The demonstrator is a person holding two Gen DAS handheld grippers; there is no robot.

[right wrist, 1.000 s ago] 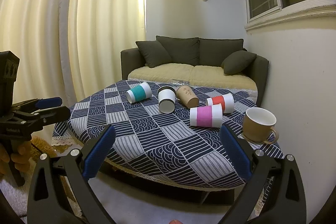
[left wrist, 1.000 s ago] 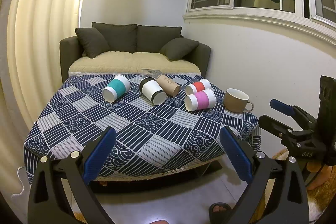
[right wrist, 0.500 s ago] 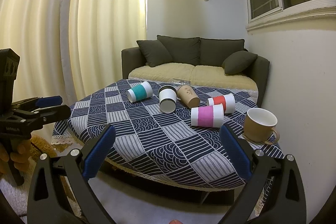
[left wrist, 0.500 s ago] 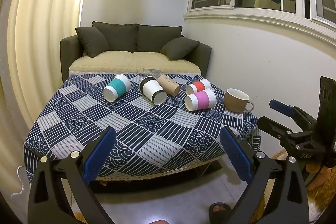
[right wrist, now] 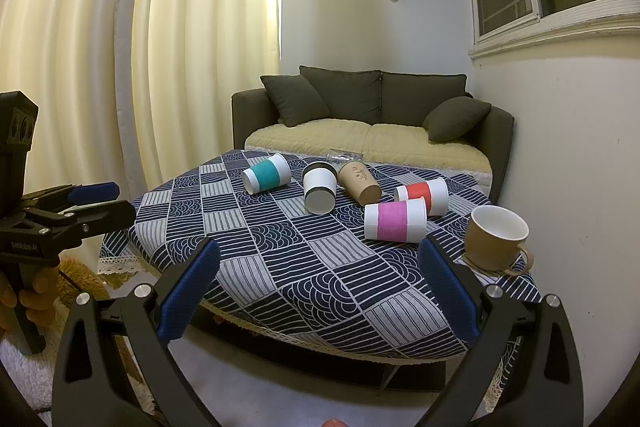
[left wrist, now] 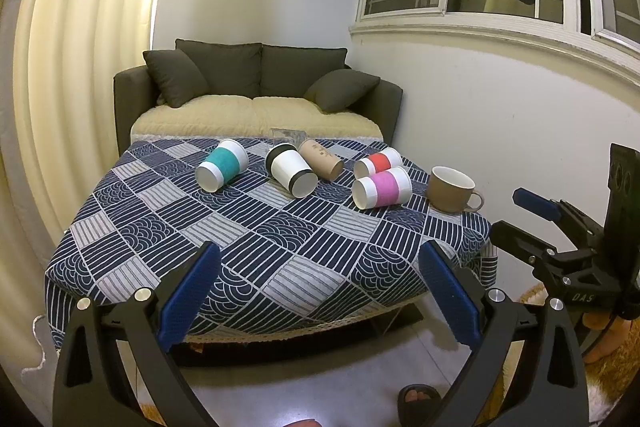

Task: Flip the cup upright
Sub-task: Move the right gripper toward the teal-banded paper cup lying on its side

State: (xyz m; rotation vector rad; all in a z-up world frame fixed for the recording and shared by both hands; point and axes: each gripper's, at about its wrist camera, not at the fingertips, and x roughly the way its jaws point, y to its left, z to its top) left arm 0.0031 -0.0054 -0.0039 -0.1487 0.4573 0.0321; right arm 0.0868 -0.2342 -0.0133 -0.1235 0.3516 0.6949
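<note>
We list five paper cups, the pink-banded cup [right wrist: 395, 225] among them, lying sideways on the table [right wrist: 320, 291]; one mug [right wrist: 496, 237] upright. Our left gripper [left wrist: 320, 291] and right gripper [right wrist: 320, 291] both spread wide, empty, short of the table.

Five paper cups lie on their sides on one desk [left wrist: 256, 251]: teal [left wrist: 222, 165], black-and-white [left wrist: 291, 170], brown [left wrist: 321, 159], red [left wrist: 378, 163] and pink [left wrist: 382, 187]. One mug [left wrist: 452, 189] stands upright beside them. One sofa [left wrist: 256, 95] behind carries two loose cushions [left wrist: 175, 77], and two grippers [left wrist: 318, 291] are in view.

5 cups [left wrist: 382, 187] lying, mug [left wrist: 450, 189] prob. upright.
</note>
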